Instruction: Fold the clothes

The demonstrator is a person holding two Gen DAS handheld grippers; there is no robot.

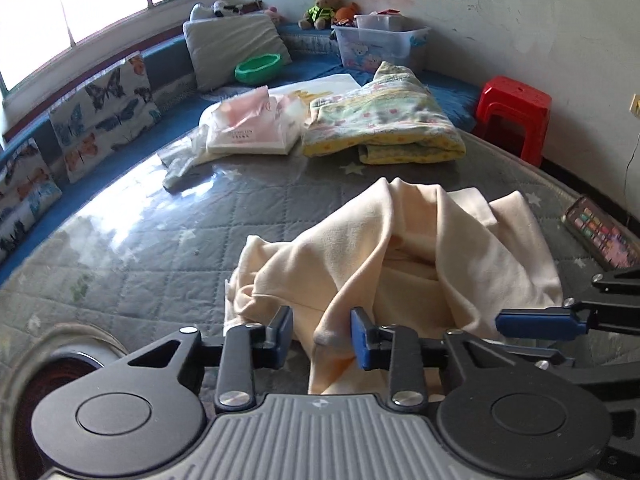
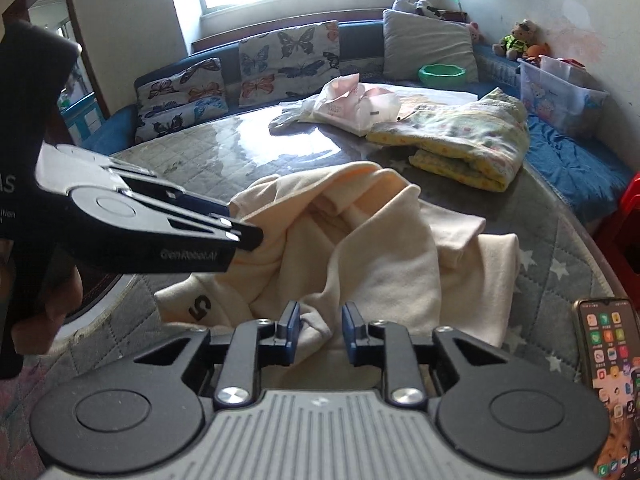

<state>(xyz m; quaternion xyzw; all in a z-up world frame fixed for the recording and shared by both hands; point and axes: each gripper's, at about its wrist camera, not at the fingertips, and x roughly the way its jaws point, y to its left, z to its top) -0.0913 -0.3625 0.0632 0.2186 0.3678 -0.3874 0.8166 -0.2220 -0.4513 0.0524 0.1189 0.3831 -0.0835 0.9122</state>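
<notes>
I see a cream shirt [image 1: 420, 256] lying in a crumpled heap on the gray quilted bed [image 1: 160, 240]. It sits at the near edge of the bed, right in front of both cameras.

My left tongs [image 1: 321, 338] are spread apart, and a fold of the shirt hangs between the 2 fingers. The right finger touches the cloth. The left finger [image 1: 280, 336] is apart from it.

My right tongs [image 2: 319, 330] are spread apart too. A bit of the shirt lies between those fingers, but they are not pinching it. In the right camera I can see a black mark that looks like a 5 [image 2: 199, 307] on the shirt near its left edge.

A phone [image 2: 610, 384] with a lit screen lies on the bed just beside the shirt, on the right.

Farther back on the bed there is a folded yellow blanket [image 1: 380, 124] and a pink and white bag [image 1: 252, 124] next to it. Butterfly pillows [image 2: 280, 60] lean along the back by the window. A teddy bear [image 1: 322, 8] sits in the far corner, near a clear box [image 1: 380, 46]. A red stool [image 1: 516, 112] stands off the right side of the bed.
</notes>
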